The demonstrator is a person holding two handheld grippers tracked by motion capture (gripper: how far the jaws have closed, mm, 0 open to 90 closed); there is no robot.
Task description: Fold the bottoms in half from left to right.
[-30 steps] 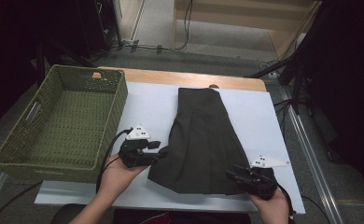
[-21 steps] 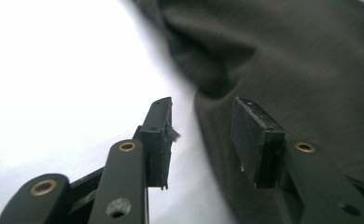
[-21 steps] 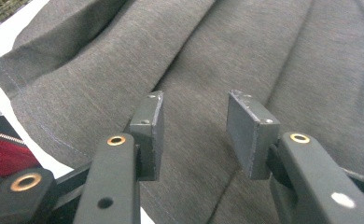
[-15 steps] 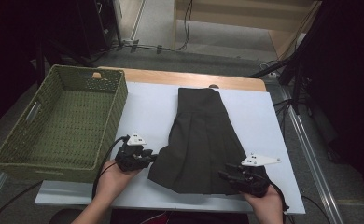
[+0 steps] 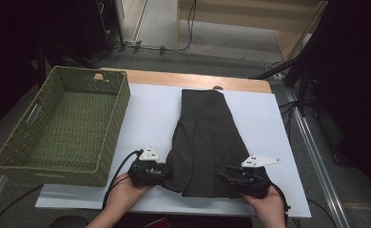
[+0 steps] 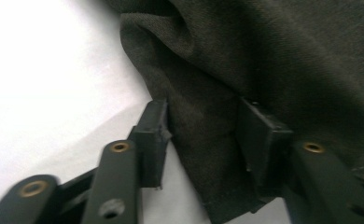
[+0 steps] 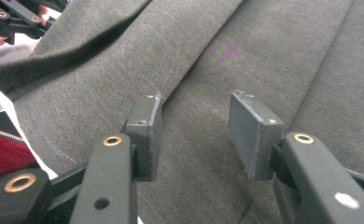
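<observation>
The dark skirt (image 5: 205,142) lies flat on the white surface (image 5: 148,114), bearing no readable label. The left gripper (image 6: 201,135) has its jaws just reopened, seemingly loose astride the hem's corner. The right gripper (image 7: 194,135) hovers parted over the fabric.

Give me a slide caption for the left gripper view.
Left tool with its jaws apart astride the near edge of a dark pleated skirt lying on a white table cover.
</observation>
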